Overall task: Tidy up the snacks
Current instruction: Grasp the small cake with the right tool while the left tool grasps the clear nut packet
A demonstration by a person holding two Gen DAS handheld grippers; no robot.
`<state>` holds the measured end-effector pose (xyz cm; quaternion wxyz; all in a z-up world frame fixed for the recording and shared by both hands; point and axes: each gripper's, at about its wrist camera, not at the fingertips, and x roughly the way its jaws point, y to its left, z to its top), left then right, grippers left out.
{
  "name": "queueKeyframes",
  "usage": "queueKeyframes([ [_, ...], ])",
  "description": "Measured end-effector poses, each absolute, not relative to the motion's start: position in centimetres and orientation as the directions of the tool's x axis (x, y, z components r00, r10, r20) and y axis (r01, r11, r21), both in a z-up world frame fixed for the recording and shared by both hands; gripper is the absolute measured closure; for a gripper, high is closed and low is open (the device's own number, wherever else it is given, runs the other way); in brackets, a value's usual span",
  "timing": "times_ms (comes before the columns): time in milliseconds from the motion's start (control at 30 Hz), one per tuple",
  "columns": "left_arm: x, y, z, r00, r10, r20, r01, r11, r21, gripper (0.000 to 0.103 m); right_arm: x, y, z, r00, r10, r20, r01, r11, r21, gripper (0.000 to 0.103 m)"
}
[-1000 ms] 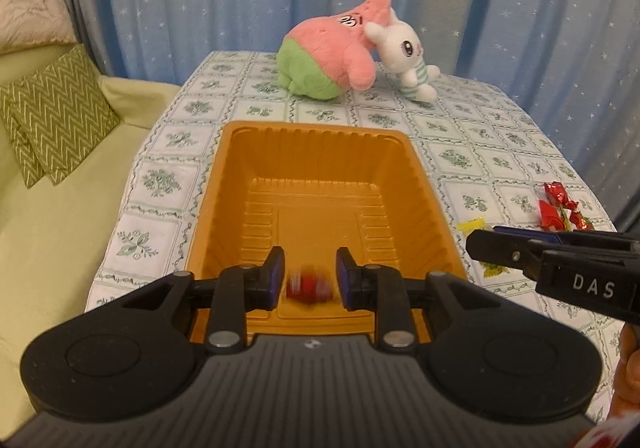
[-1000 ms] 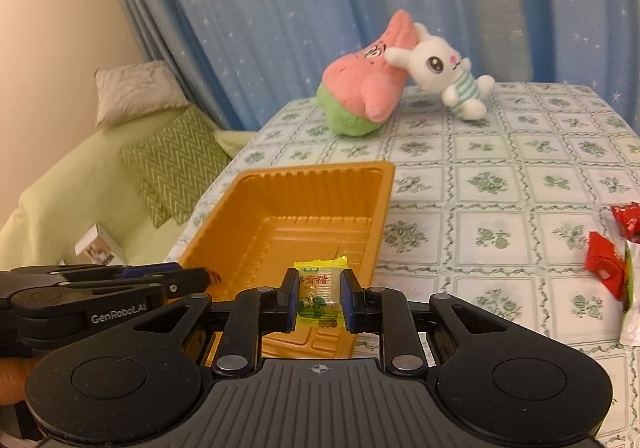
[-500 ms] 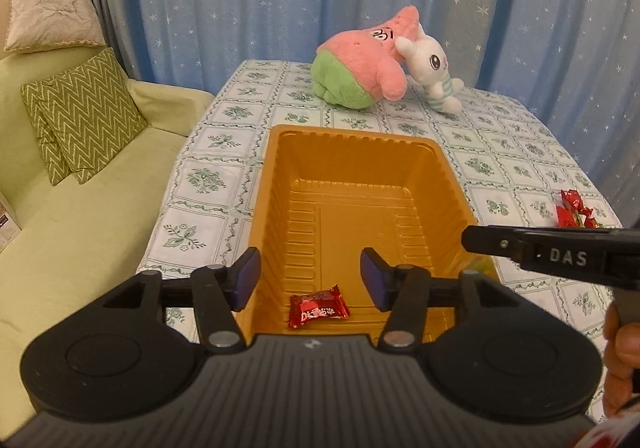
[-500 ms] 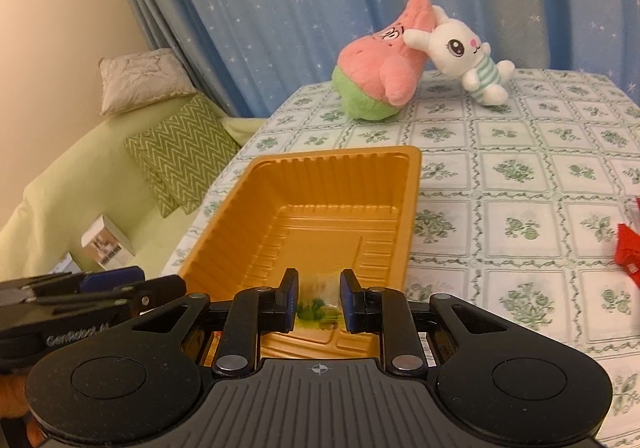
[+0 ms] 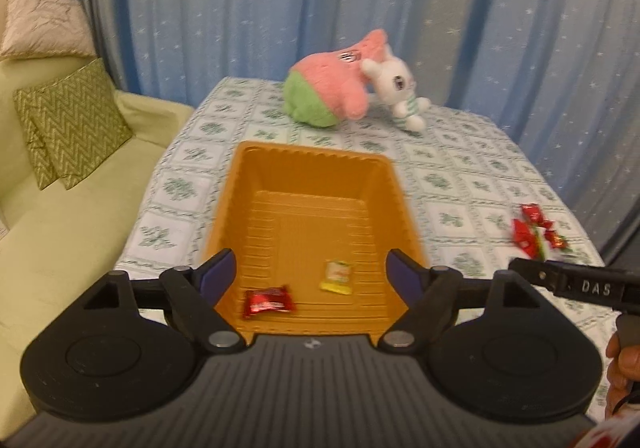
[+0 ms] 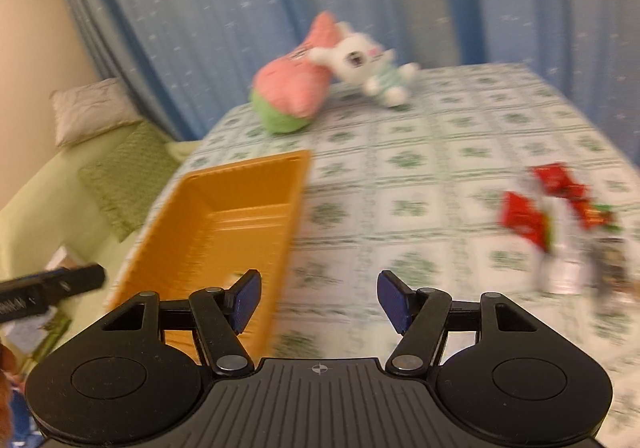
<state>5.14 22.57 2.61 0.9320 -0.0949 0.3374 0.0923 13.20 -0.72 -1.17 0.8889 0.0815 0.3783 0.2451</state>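
Hovering over the orange tray (image 5: pixel 312 183), our left tongs (image 5: pixel 311 272) have just been spreading and grip nothing, with the red candy (image 5: pixel 269 298) and yellow candy (image 5: pixel 337 276) lying loose inside. Our right tongs (image 6: pixel 319 298) have just parted too, empty over the surface (image 6: pixel 440 135). More red snacks (image 6: pixel 536 207) sit well off to the right.

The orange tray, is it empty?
No, a red candy and a yellow candy lie on the floor of the tray, near its front end.
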Motion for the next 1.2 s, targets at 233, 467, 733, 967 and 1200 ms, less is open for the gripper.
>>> queueKeyframes([
  [233,5.4,16.9,3.5,0.778,0.032,-0.627,-0.147,0.98,-0.134,0.019,9.8,-8.0,-0.9,0.681,0.374,-0.63,-0.266,0.927,0.263,0.039],
  [467,6.8,10.9,3.1,0.775,-0.046,-0.63,-0.052,0.989,-0.136,0.019,8.3,-15.3,-1.8,0.713,0.255,-0.654,-0.123,0.963,0.242,0.039],
  [733,8.8,5.8,1.8,0.762,-0.109,-0.638,0.027,0.99,-0.136,0.019,8.3,-20.9,-2.8,0.728,0.17,-0.664,-0.016,0.973,0.231,0.039],
  [967,11.1,3.0,-0.2,0.741,-0.128,-0.659,0.053,0.99,-0.132,0.019,10.2,-23.4,-4.5,0.725,0.136,-0.675,0.015,0.977,0.214,0.039],
  [1200,13.3,1.1,-2.2,0.727,-0.144,-0.671,0.071,0.988,-0.136,0.019,13.6,-24.9,-7.1,0.709,0.146,-0.69,-0.001,0.979,0.206,0.04],
])
